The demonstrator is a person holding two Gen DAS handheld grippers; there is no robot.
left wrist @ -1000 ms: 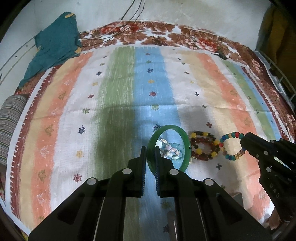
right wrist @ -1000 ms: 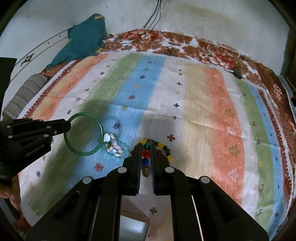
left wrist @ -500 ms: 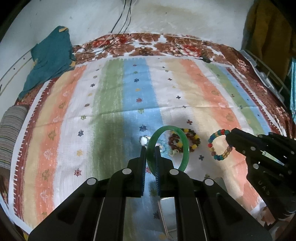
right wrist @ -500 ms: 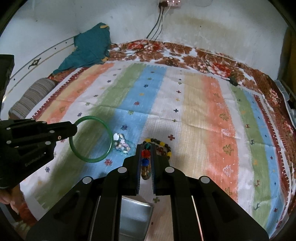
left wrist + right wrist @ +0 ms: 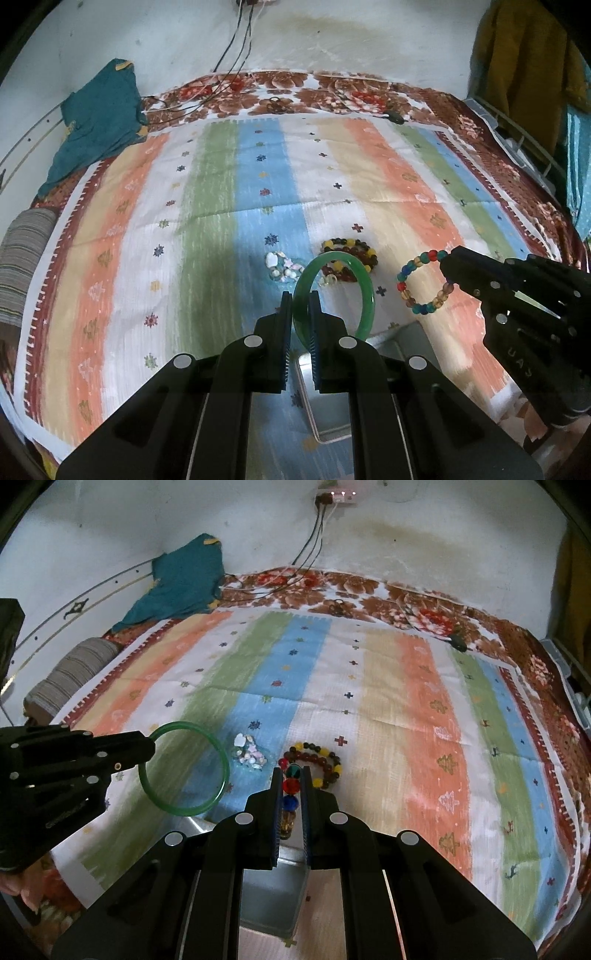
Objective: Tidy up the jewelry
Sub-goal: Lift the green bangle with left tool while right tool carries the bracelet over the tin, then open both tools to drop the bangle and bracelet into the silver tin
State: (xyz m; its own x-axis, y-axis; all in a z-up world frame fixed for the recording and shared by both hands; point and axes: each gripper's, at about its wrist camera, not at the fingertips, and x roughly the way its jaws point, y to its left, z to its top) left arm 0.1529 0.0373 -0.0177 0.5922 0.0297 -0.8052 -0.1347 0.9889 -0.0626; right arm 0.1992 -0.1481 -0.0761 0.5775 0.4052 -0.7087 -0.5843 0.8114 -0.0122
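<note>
the left gripper [image 5: 299, 306] has its jaws almost shut, squeezing the rim of the green bangle [image 5: 364, 280]. the ring sticks out past the tips, up off the striped cloth [image 5: 207, 206]. the right gripper [image 5: 291, 779] has its jaws almost shut too, pinching a bracelet of many-colored beads [image 5: 291, 786]. just past both tips, two more pieces lie on the cloth: a dark brown and yellow bead bracelet [image 5: 325, 764] and a little pile of pale shell beads [image 5: 249, 755]. under the jaws sits a shiny metal tray [image 5: 325, 391].
</note>
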